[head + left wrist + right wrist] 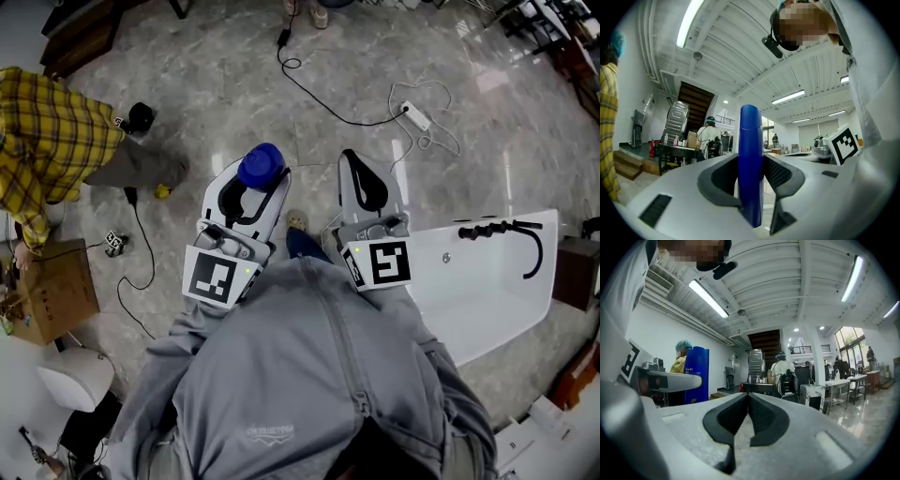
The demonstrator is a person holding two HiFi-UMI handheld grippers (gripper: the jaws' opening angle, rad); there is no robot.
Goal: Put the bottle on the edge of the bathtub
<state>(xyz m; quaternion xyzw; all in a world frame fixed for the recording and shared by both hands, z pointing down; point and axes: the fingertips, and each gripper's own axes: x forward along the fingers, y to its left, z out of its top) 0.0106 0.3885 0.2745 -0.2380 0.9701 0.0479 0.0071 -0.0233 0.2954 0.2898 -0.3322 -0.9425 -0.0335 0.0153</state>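
The blue bottle [261, 165] stands between the jaws of my left gripper [253, 180], which is shut on it and held in front of my chest. In the left gripper view the bottle [750, 131] rises upright from between the dark pads [780, 176]. My right gripper [354, 171] is beside it, shut with nothing in it; its pads [759, 416] meet at the tips. The bottle [696, 373] also shows at the left of the right gripper view. The white bathtub [469, 291] with a black faucet [497, 228] lies on the floor to my right, apart from both grippers.
A person in a yellow plaid shirt [47, 131] crouches at the left by a cardboard box [52, 291]. Cables and a power strip [417, 117] lie on the marble floor ahead. A white round object [75, 375] sits at lower left. Another person [707, 136] stands at a distant table.
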